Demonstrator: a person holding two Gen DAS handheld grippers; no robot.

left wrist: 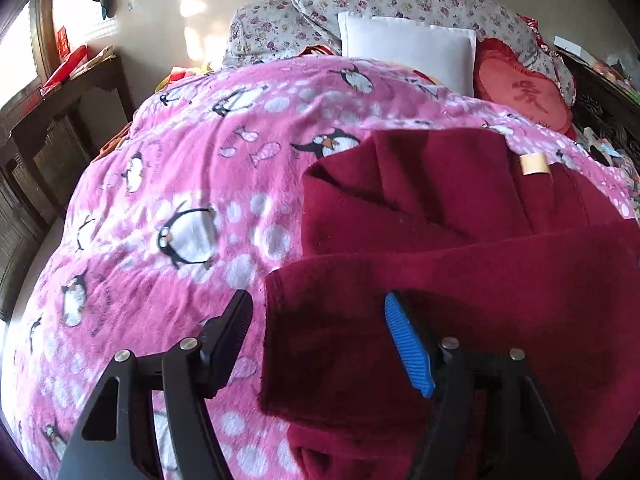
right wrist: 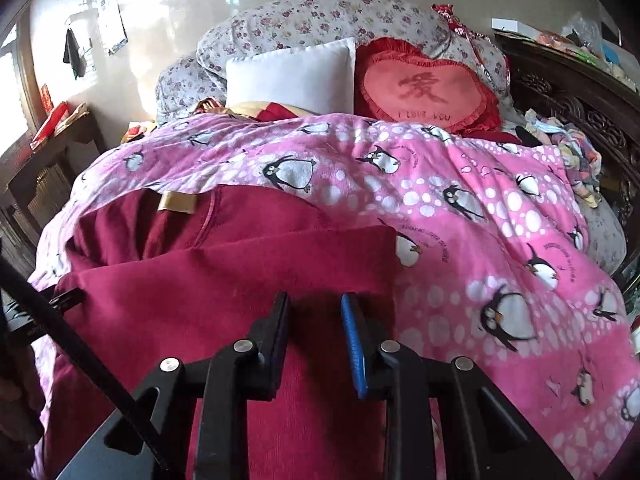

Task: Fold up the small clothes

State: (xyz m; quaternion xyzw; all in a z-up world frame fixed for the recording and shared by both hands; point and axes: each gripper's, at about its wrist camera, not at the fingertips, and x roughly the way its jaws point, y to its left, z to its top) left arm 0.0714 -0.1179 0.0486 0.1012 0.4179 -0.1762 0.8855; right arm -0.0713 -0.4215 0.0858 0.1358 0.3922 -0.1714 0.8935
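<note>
My left tool (left wrist: 318, 330) spread wide over the near edge of the dark red garment (left wrist: 460, 240), nothing gripped, my right tool (right wrist: 315, 316) narrow but empty above the garment, folded on the pink penguin blanket (right wrist: 500, 240) on the bed.

A bed under a pink penguin blanket (right wrist: 500, 216) backs onto a glossy cream wall (right wrist: 168, 28), with floral bedding (right wrist: 304, 24), a white pillow (right wrist: 296, 80), dark carved furniture (right wrist: 568, 92) right, and sunlit window (left wrist: 16, 56) left.
</note>
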